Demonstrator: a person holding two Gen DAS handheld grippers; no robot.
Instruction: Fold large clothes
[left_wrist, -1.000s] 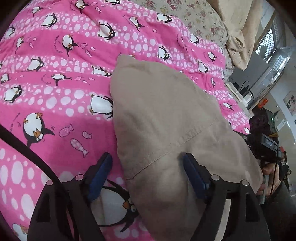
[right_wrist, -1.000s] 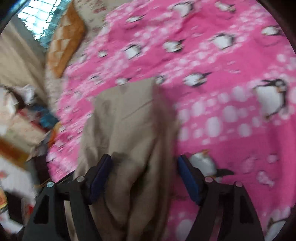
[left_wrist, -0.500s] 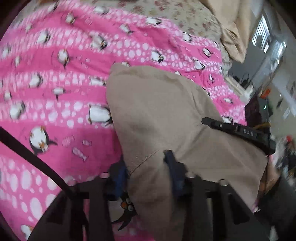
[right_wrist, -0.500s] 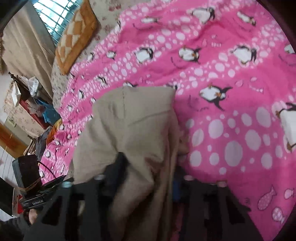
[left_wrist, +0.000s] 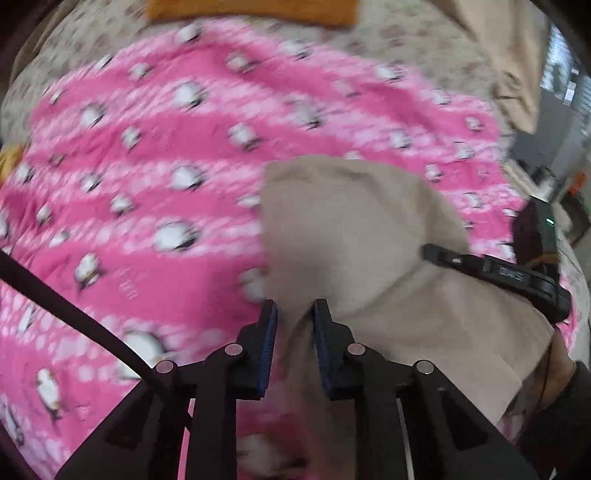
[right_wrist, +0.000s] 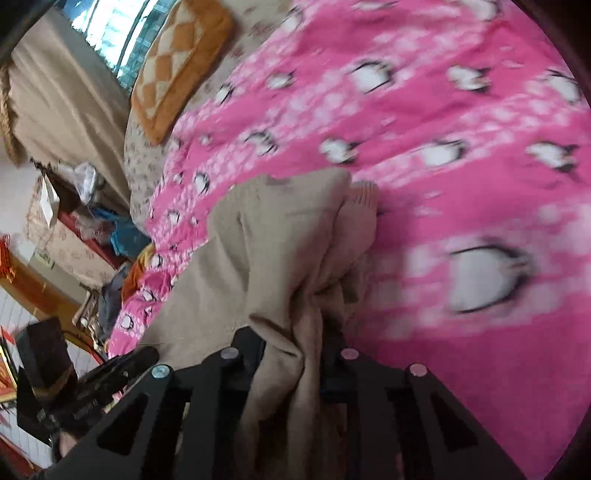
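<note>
A beige garment (left_wrist: 354, 240) lies folded on a pink penguin-print blanket (left_wrist: 147, 184). My left gripper (left_wrist: 294, 314) is shut on the garment's near left edge and holds it lifted. In the right wrist view the same beige garment (right_wrist: 266, 251) bunches up between the fingers of my right gripper (right_wrist: 295, 336), which is shut on its near right edge. The right gripper also shows in the left wrist view (left_wrist: 498, 273) at the garment's right side. The left gripper shows at the lower left of the right wrist view (right_wrist: 92, 384).
An orange checked pillow (right_wrist: 181, 62) and a floral sheet (left_wrist: 406, 48) lie at the head of the bed. Beige curtains (right_wrist: 66, 96) hang by a window. Cluttered shelves and bags (right_wrist: 74, 229) stand beside the bed's left edge.
Both grippers closed from open onto the beige garment's near edge and have lifted it; both views have pulled back, showing more of the bed.
</note>
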